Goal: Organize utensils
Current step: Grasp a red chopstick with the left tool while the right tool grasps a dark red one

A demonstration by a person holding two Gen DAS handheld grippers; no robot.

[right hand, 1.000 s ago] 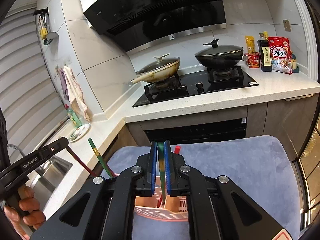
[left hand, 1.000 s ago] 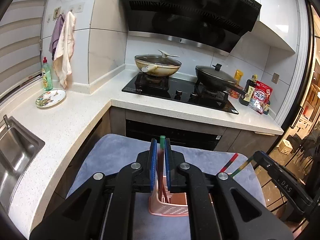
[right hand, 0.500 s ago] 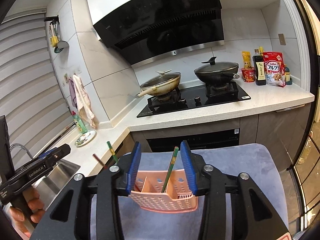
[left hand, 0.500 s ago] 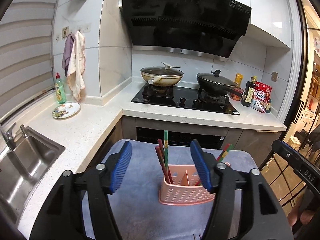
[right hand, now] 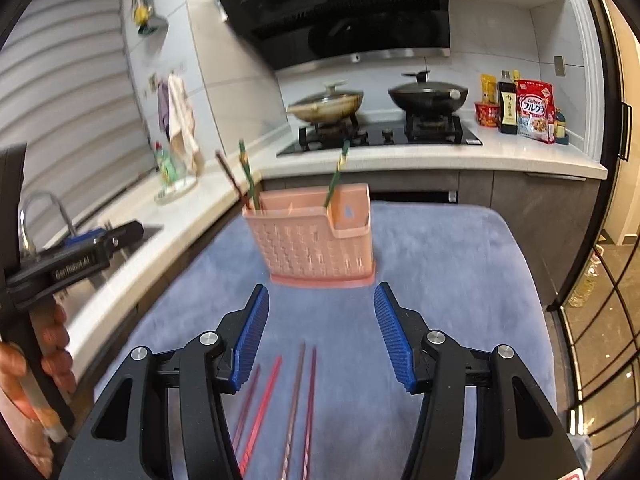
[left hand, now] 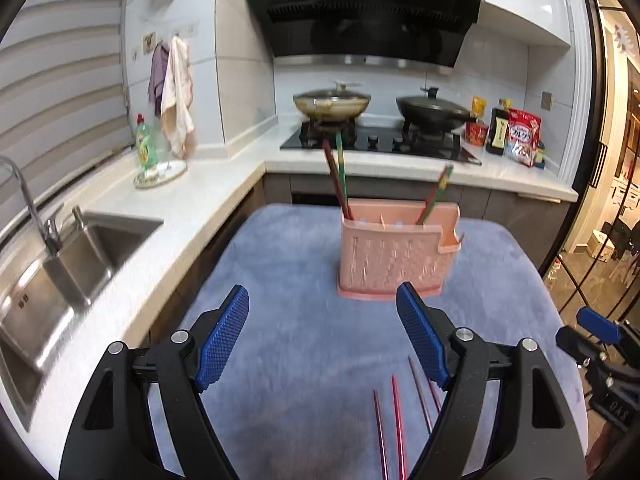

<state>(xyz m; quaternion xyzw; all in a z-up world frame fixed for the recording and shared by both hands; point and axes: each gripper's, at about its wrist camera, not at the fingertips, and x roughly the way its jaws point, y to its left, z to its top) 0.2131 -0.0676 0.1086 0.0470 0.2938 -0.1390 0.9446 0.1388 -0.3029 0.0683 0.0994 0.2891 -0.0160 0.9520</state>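
Standing upright on a soft, fuzzy blue-grey mat (left hand: 280, 320): a pink plastic holder (left hand: 394, 258) full of little holes, boxy, with a lower step at one end. Poking out of its left end, two long thin chopsticks (left hand: 338, 176), one dark red, one green; out of the right part, another chopstick (left hand: 434, 196), tilted. Lying flat on the mat close by, four more red chopsticks (right hand: 296, 396), thin, side by side, well apart from the holder.

Spread wide and holding nothing: the left gripper (left hand: 323, 338), black arms with bumpy blue pads (left hand: 224, 340). Same for the right gripper (right hand: 321, 332), spread wide over the flat chopsticks, not touching them.

Behind: a speckled white counter (left hand: 192, 196), a shiny metal sink (left hand: 60, 280), two round lidded pans (left hand: 332, 104) on a black stove.

Changed from half a second ago: both grippers pulled back from the holder, now farther off and smaller in view. A second ago: both clamped on a chopstick over the holder; now let go, sticks left standing inside.
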